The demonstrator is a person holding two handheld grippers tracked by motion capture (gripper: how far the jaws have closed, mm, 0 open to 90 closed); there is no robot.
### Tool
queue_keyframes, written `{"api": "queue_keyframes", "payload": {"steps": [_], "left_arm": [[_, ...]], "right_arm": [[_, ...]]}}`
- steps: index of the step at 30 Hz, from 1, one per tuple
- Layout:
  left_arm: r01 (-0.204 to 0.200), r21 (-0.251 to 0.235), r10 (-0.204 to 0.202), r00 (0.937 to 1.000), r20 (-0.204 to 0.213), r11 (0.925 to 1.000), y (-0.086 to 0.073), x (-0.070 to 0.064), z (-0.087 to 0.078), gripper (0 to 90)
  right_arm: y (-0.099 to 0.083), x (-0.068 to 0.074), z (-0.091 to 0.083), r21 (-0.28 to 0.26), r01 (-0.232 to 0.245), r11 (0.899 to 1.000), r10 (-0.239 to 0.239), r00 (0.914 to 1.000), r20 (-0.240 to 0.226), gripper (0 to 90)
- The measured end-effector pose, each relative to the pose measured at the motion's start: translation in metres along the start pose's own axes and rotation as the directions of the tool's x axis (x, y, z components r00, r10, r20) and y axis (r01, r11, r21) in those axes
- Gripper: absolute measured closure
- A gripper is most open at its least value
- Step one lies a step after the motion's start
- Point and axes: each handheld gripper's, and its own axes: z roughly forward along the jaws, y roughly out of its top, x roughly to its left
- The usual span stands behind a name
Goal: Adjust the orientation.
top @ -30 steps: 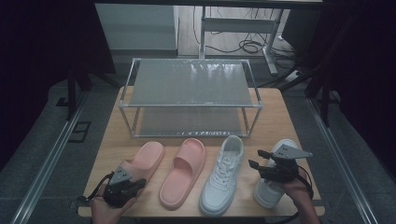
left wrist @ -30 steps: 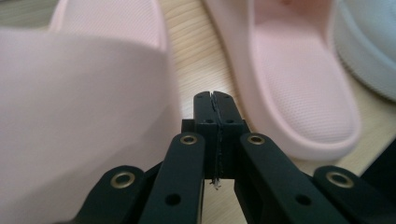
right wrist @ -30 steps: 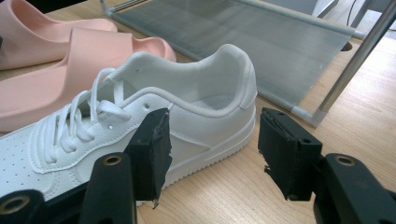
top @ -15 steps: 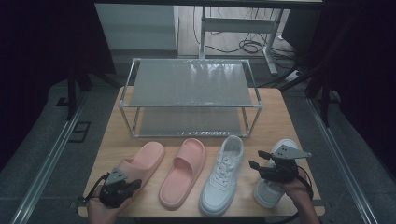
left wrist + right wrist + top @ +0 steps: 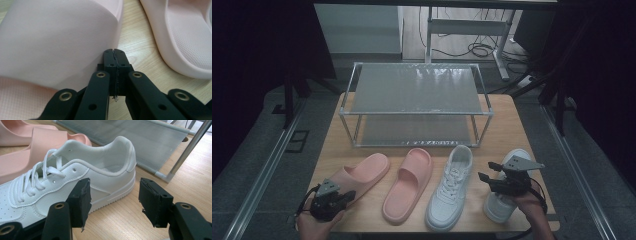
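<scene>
1. Two-tier shoe rack [image 5: 417, 95], upper middle of the high view, both shelves bare; likely destination.
2. Left pink slide [image 5: 362, 175], lower left, touched by the left gripper [image 5: 332, 200], jaws clenched together beside its strap, grasping nothing.
3. White sneaker [image 5: 75, 180] mid-frame, ahead of the right gripper [image 5: 112, 202], jaws released wide.
4. Judged: approach step; next, closing onto the heel collar.
</scene>
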Motion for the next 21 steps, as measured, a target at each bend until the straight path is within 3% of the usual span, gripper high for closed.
{"api": "queue_keyframes", "payload": {"steps": [3, 21], "left_arm": [[0.022, -0.009, -0.022, 0.9997, -0.013, 0.9997, -0.001, 0.009, -0.003, 90.0], [0.065, 0.008, -0.065, 0.9977, -0.019, 0.9978, 0.005, 0.043, -0.009, 89.9]], "right_arm": [[0.000, 0.000, 0.000, 0.003, 0.000, 1.000, 0.000, 1.0000, 0.002, 43.3], [-0.002, -0.003, 0.000, 0.011, -0.005, 1.000, 0.005, 0.9999, 0.010, 43.3]]}}
